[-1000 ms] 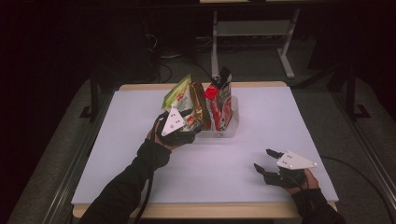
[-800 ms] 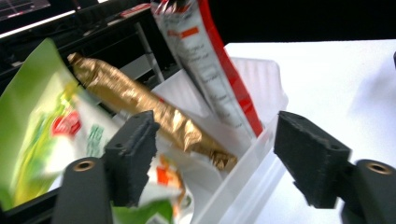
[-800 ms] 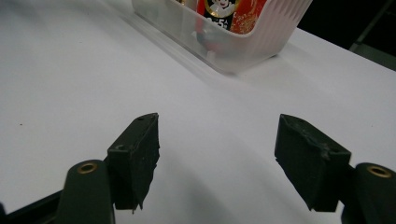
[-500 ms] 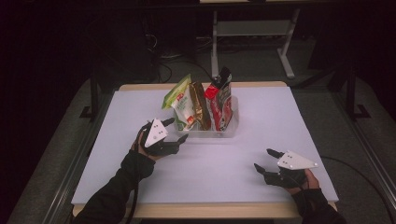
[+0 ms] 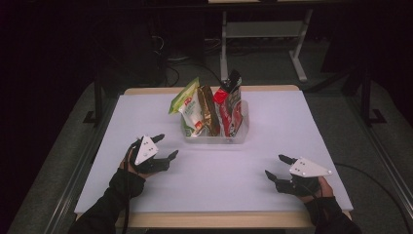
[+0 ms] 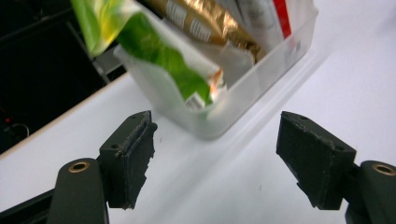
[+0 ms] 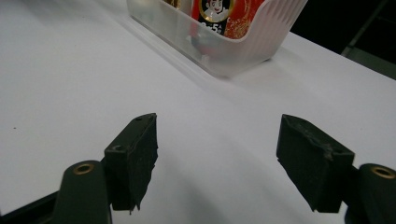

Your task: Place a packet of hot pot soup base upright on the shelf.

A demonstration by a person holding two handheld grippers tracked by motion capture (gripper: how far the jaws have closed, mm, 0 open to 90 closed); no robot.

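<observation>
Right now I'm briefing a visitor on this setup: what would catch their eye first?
The clear bin at the middle of the white table, stuffed with upright snack bags: green, gold and red. Then the two grippers near the front edge, left and right, both open and holding nothing.

Three packets are stood in a bin set mid-table, toward the far edge; grippers are held near left and right.
</observation>
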